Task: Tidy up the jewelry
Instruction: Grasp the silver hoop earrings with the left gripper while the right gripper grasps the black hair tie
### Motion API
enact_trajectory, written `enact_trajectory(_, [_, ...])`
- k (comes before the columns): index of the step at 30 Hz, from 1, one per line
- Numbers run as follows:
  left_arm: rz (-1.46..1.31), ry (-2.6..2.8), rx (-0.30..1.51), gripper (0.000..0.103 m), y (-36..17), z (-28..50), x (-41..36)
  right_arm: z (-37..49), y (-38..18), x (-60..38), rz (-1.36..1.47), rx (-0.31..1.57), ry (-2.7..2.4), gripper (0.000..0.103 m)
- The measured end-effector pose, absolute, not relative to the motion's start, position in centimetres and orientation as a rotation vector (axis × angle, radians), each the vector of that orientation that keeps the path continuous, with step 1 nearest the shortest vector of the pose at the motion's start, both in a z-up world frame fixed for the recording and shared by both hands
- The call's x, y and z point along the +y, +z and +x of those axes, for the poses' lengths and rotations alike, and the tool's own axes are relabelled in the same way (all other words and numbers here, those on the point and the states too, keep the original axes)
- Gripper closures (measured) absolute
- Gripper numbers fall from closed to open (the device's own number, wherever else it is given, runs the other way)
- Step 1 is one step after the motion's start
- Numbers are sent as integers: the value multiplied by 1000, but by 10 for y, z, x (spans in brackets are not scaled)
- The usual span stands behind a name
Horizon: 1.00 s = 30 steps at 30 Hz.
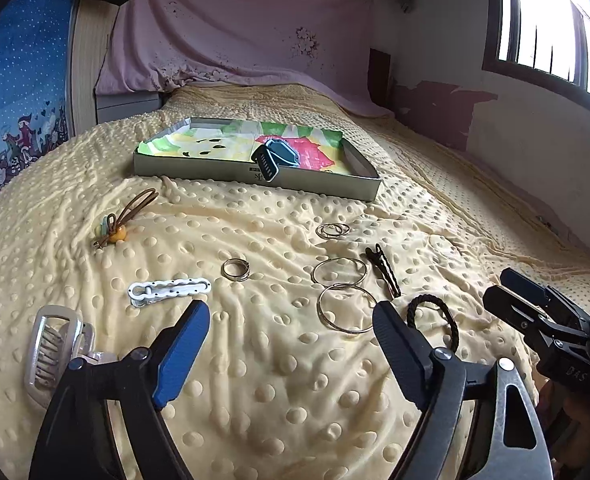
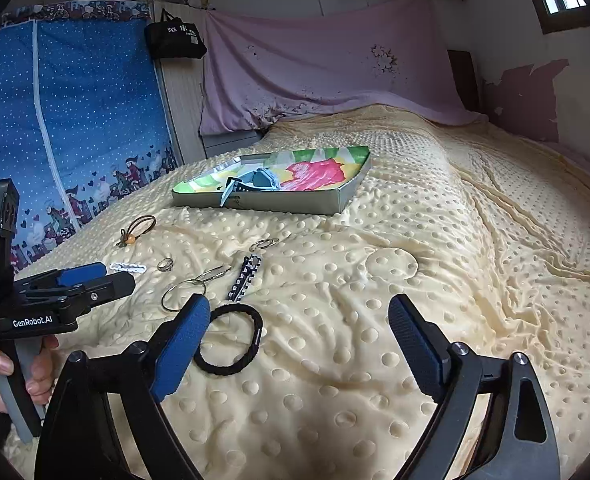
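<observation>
Right gripper (image 2: 299,320) jaws spread wide over yellow dotted blanket (image 2: 415,240), black hair tie (image 2: 231,338) just beside its left finger, bangles (image 2: 183,294) and striped clip (image 2: 245,278) beyond, watch (image 2: 255,182) in tray (image 2: 295,204), left gripper (image 2: 95,278) at left edge.

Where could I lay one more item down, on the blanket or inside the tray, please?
Inside the tray, the left half beside the watch is bare. The blanket right of the black hair tie and striped clip is also free. It is crowded between the white clip and the hoops.
</observation>
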<state>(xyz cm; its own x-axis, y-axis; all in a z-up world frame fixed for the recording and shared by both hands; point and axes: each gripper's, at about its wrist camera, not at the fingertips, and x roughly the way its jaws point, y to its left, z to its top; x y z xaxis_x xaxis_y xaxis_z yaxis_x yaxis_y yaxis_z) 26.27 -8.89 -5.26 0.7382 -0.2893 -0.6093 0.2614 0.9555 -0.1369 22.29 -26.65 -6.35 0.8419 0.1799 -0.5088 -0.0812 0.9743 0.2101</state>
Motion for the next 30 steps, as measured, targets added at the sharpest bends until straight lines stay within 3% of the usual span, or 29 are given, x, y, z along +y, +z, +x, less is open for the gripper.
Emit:
enact_trajectory(3, [-45, -351, 691, 40, -56, 267, -93, 225, -68, -264, 186, 563, 168, 38])
enact_trajectory(6, [-48, -387, 724, 55, -63, 274, -98, 229, -72, -260, 183, 581, 200, 52])
enact_trajectory(9, [-55, -408, 763, 64, -70, 282, -101, 233, -76, -255, 180, 596, 226, 59])
enact_trajectory(13, [-73, -430, 795, 66, -76, 290, -103, 240, -83, -247, 168, 626, 259, 72])
enact_trajectory(17, [-90, -440, 836, 69, -83, 303, -106, 248, -92, -241, 165, 674, 276, 75])
enact_trajectory(24, [-156, -441, 850, 98, -82, 307, -98, 251, -95, -241, 187, 685, 295, 96])
enact_trajectory(30, [-172, -429, 798, 100, -64, 292, -93, 245, -80, -241, 190, 621, 303, 98])
